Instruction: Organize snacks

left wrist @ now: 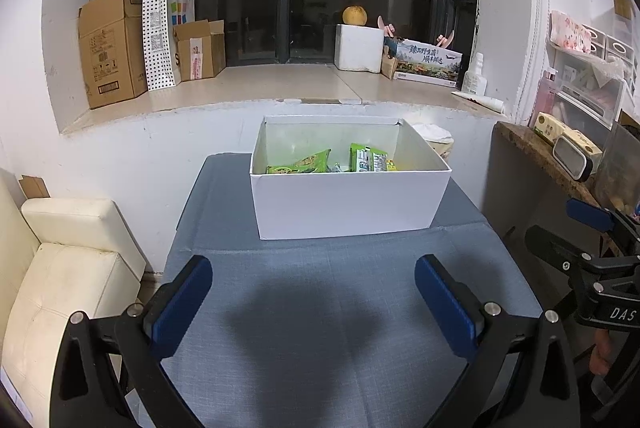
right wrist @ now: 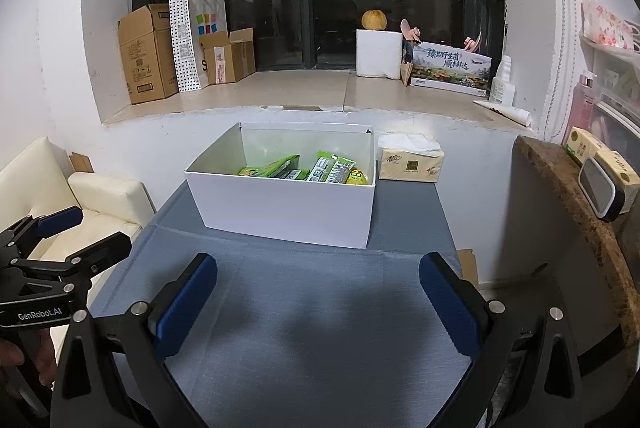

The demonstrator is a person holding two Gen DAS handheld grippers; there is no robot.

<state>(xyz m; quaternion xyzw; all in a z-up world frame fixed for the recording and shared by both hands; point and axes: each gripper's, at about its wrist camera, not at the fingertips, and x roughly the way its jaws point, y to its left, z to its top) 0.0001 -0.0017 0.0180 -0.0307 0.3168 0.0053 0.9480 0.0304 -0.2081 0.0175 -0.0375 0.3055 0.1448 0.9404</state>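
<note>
Snack packets, mostly green, lie inside a white box at twelve o'clock on the blue-grey tablecloth. Left gripper and right gripper both gape wide, empty.

Left gripper: jaws spread wide, nothing between the blue pads, held above the near edge of the table. Right gripper: jaws likewise spread and empty, level beside the left one. A hand grips the left handle.
</note>
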